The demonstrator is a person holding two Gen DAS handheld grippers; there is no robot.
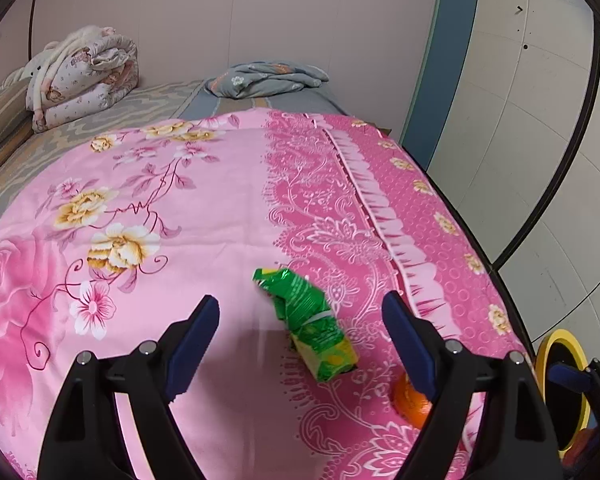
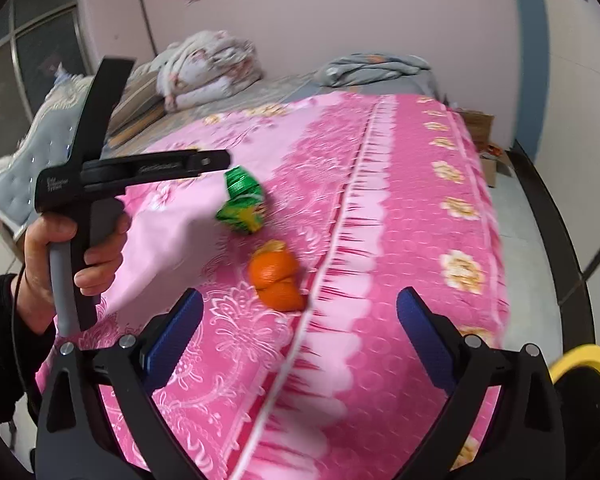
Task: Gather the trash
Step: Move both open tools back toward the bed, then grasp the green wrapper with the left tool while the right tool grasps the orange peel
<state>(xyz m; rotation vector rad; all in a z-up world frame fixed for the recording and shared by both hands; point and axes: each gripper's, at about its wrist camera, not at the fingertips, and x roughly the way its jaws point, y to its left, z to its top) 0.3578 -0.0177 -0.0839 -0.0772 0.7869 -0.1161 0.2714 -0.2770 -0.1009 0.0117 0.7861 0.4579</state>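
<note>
A crumpled green and yellow drink carton (image 1: 312, 328) lies on the pink flowered bedspread (image 1: 180, 208). My left gripper (image 1: 300, 312) is open and empty, with the carton between and just beyond its fingers. Orange peel (image 1: 410, 404) lies near its right finger. In the right wrist view the carton (image 2: 242, 204) and the orange peel (image 2: 276, 278) lie ahead on the bedspread (image 2: 400, 240). My right gripper (image 2: 299, 308) is open and empty, just short of the peel. The left gripper's body (image 2: 100, 180) is held at the left.
A yellow-rimmed bin (image 1: 560, 384) stands on the floor off the bed's right side, also seen in the right wrist view (image 2: 588, 376). Folded quilts (image 1: 84, 76) and a grey blanket (image 1: 264, 78) lie at the far end. A cardboard box (image 2: 480, 128) sits by the wall.
</note>
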